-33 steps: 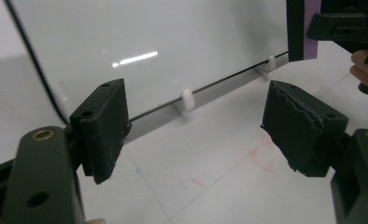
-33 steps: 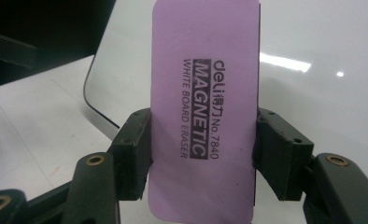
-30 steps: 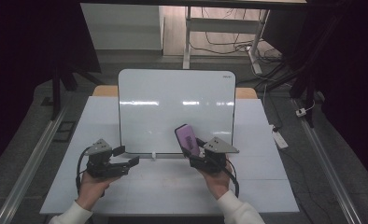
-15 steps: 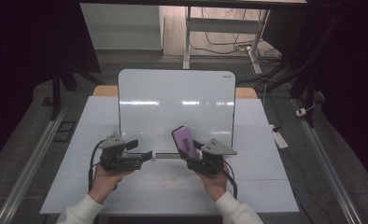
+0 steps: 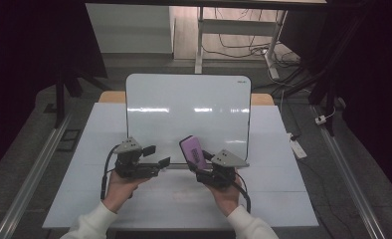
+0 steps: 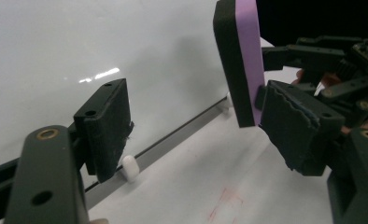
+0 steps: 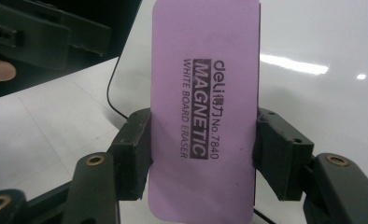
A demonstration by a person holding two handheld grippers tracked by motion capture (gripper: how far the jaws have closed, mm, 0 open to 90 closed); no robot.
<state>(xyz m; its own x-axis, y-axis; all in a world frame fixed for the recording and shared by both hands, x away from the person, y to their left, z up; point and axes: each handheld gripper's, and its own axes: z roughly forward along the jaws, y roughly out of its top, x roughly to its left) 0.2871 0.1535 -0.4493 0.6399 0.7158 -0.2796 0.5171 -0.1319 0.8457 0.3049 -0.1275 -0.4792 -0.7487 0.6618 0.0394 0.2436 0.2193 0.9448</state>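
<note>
White and bare, the counter [image 5: 283, 199] carried a glossy whiteboard [image 5: 184, 114] that lay flat along its far half, with dark floor and trailing cables beyond. The purple eraser [image 5: 194, 153] stood on end just off the board's near edge, lifted clear of the counter and tilted a little to the left in the high view. In the right gripper view its purple face [image 7: 203, 107] read "deli MAGNETIC WHITE BOARD ERASER No.7840", and the jaws pressed on both long edges of its lower half. The right gripper [image 5: 204, 167] was therefore clamped firmly on the eraser, held by the person's right hand [image 5: 226, 191] near the counter's middle.

Just to the eraser's left, the left gripper [image 5: 156, 157] pointed toward it across the board's near rim. Its jaws stood well apart with nothing between the pads, though they had just been closing a little. In the left gripper view the eraser's dark felt side and purple back [image 6: 240, 60] rose ahead, close to the further jaw but apart from it. Below lay the board's grey frame edge [image 6: 173, 140] with a white end cap [image 6: 130, 167]. The left hand [image 5: 119, 186] gripped that tool from below.
</note>
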